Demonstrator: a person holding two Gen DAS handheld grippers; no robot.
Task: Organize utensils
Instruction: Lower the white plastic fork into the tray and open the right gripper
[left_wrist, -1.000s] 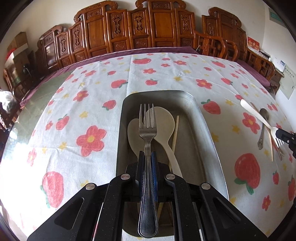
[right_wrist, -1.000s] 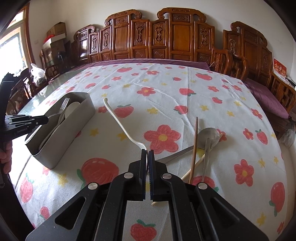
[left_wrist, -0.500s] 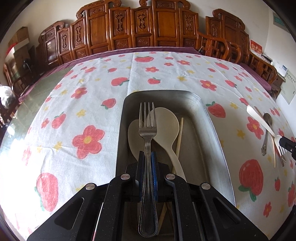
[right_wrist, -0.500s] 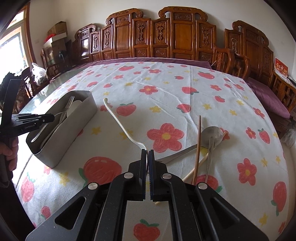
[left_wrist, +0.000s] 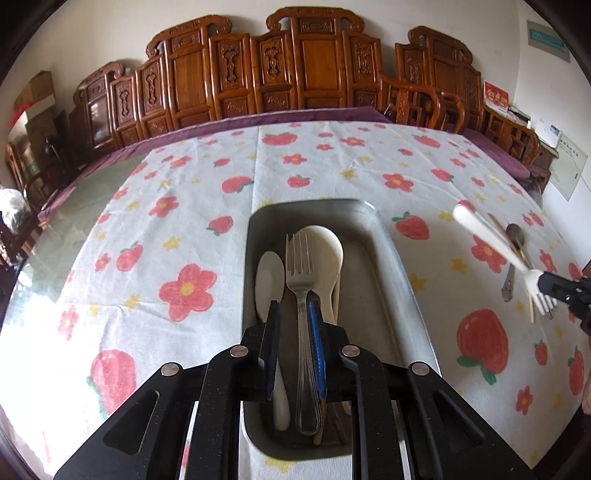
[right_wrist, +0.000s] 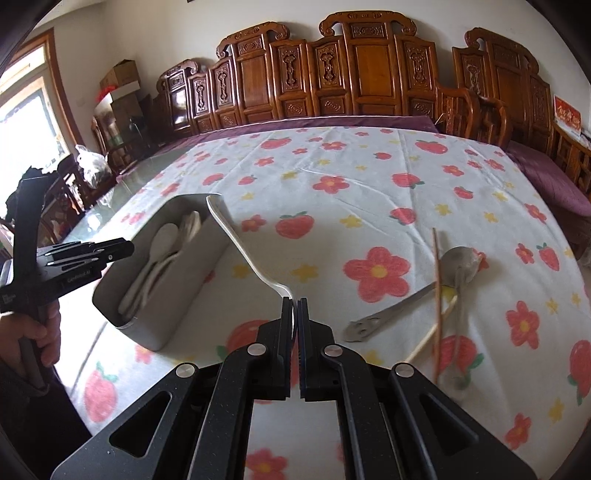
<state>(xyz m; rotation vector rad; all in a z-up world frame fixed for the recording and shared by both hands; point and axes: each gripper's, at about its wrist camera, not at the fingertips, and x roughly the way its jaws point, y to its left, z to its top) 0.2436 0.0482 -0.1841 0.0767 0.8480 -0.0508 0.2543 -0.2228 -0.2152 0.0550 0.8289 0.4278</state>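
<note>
- Now the left hand-held gripper (left_wrist: 291, 328) is letting go: its jaws are opening, and a gap shows between the left pad and the steel fork (left_wrist: 301, 280) that a second ago was pinched tight.
- The fork stays between the jaws, with its handle close against the blue right pad; whether it still touches there I cannot tell. It lies lengthwise in the tray (left_wrist: 373, 236), tines toward the far end, over two pale spoons (left_wrist: 317, 243).
- So that fork looks as good as delivered; the left side appears free to back out of the tray.
- The right hand-held gripper (right_wrist: 294, 310) is clamped narrow on the tine end of a white fork (right_wrist: 236, 236), and the long handle has swung nearer the tray: its tip now overlaps the tray's near rim (right_wrist: 207, 195) in the right wrist view, where earlier it sat clear of it.
- In my judgement the white fork goes into the tray next.
- To the right of the tray, well apart from it, a steel spoon (right_wrist: 458, 262), a flat steel piece (right_wrist: 388, 314) and chopsticks (right_wrist: 437, 280) wait on the cloth-covered surface (right_wrist: 369, 177).
- Roughly half the sorting seems left.
</note>
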